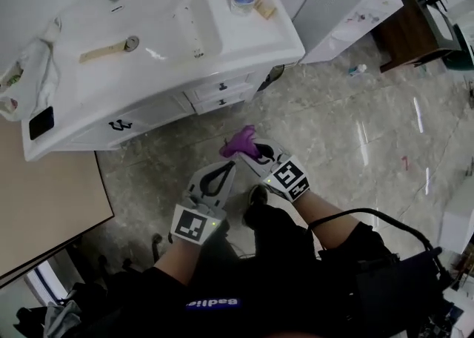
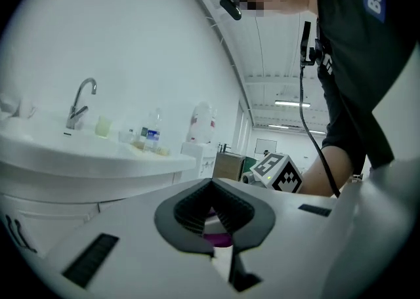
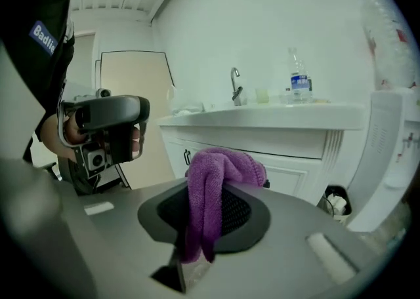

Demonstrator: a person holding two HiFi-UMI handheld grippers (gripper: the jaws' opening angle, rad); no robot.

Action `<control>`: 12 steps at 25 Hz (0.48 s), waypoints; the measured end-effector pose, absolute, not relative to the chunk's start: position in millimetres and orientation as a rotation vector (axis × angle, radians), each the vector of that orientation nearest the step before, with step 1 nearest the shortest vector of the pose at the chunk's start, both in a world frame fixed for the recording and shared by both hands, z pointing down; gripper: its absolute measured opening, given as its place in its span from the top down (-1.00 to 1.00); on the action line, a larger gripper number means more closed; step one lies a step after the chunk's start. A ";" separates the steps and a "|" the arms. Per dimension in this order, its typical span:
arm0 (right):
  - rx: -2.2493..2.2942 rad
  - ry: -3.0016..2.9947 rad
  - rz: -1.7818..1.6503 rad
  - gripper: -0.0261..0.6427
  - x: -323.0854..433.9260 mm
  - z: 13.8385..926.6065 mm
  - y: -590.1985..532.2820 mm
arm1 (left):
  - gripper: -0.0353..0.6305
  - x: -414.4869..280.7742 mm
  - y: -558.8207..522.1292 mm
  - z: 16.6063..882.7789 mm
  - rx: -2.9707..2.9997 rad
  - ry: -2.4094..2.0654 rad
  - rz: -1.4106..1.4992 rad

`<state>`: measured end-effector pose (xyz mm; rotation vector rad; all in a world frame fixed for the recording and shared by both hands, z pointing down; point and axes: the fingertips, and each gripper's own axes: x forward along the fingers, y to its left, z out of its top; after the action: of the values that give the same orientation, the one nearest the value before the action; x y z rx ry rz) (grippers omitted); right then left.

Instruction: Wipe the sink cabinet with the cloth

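Left claw [image 1: 228, 167] and right claw [image 1: 253, 154] are closest in the head view, with the purple cloth [image 1: 240, 141] bunched at the right one's tip, short of the sink cabinet [image 1: 148, 117]. Left gripper view — jaws together on nothing, some purple showing behind them. Right gripper view — jaws clamped on the cloth, cabinet front ahead; I'd press the loose wad flat on the panel and stroke along the drawers, hard tips off the paint.

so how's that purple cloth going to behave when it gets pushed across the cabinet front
Probably floppy: the purple cloth droops in folds over the right gripper, so it should bunch rather than push flat. Its knitted weave looks light and likely grippy, not slippery. The loose tail hanging down may trail.
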<state>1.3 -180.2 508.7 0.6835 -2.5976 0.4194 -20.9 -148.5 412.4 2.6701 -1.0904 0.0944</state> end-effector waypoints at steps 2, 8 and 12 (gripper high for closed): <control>0.711 -2.586 0.449 0.73 8.7 466.8 -171.8 | 0.88 -20.5 -141.2 372.3 2.669 -1.075 0.091; 0.736 -2.612 0.488 0.73 7.9 362.1 -132.5 | 0.88 -35.0 -118.5 273.3 2.659 -1.103 0.074; 0.717 -2.635 0.509 0.73 1.3 309.8 -108.5 | 0.88 -36.5 -104.1 213.3 2.700 -1.070 0.097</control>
<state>1.3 -108.5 309.8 0.7171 -2.6350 0.5092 -36.5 -104.1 213.3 2.6997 -1.0702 0.0970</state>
